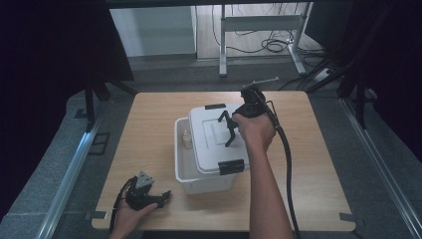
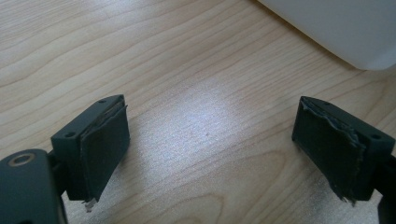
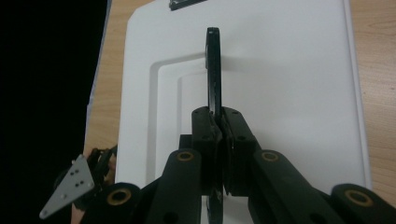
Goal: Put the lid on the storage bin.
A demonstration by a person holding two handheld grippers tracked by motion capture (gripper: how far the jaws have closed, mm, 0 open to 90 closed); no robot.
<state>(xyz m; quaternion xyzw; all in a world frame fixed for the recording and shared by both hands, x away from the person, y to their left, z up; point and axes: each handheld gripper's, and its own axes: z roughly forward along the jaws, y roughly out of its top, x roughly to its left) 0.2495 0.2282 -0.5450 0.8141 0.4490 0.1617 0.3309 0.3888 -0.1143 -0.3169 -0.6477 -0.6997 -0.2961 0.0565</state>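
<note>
A white box (image 1: 201,181) stands mid-table in the high view. Its white lid (image 1: 211,144) lies skewed to the right, so a strip along the box's left side is uncovered. A small pale bottle (image 1: 187,139) stands in that strip. My right gripper (image 1: 234,124) is shut on the lid's black handle (image 1: 228,133); the right gripper view has the jaws (image 3: 219,122) pinched on the thin handle (image 3: 213,65) above the lid (image 3: 289,84). My left gripper (image 1: 164,195) rests open on the table's front left, nothing between its pads (image 2: 105,142), with the box's corner (image 2: 345,32) beyond.
Black latches sit at the lid's far end (image 1: 215,106) and near end (image 1: 231,167). The wooden table (image 1: 149,129) has bare room left and right of the box. A cable (image 1: 287,164) trails from the right gripper. A metal desk frame (image 1: 259,22) stands behind the table.
</note>
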